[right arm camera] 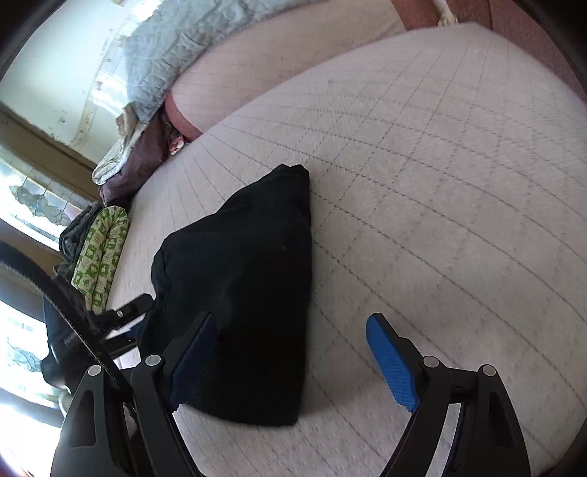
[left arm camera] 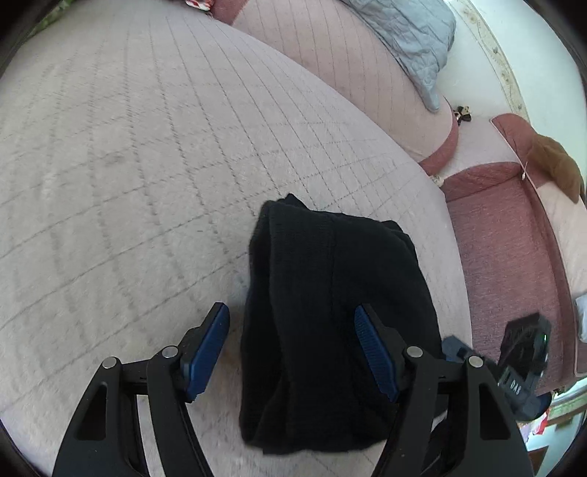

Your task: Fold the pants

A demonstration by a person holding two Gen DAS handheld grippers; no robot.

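Your left gripper [left arm camera: 291, 343] sits low over the pants [left arm camera: 330, 312]; fingers spread wide, nothing between the blue pads [left arm camera: 205, 352] is clamped. The right pad overlaps the dark cloth in view; contact cannot be confirmed from this angle.

Pants: black, folded into a compact bundle, lying on the quilted cover [left arm camera: 146, 165] near its edge. Folded layers show at the far end. In the right wrist view the pants [right arm camera: 238, 293] taper to a narrow far end.

Your right gripper [right arm camera: 290, 352] also has fingers well apart, holding nothing. Its left finger lies over the near edge of the pants; its right pad [right arm camera: 392, 367] is above bare cover [right arm camera: 440, 183], beside the bundle.

The other gripper shows at each view's margin: right gripper [left arm camera: 524, 352] beyond the cover's edge over the red cushion [left arm camera: 502, 238]; left gripper [right arm camera: 121, 319] just beside the bundle.

Surroundings: grey quilt [left arm camera: 403, 33] on the backrest, a green patterned roll [right arm camera: 102, 253] at the cover's left side, brown cloth [left arm camera: 557, 165] on the far red cushion.
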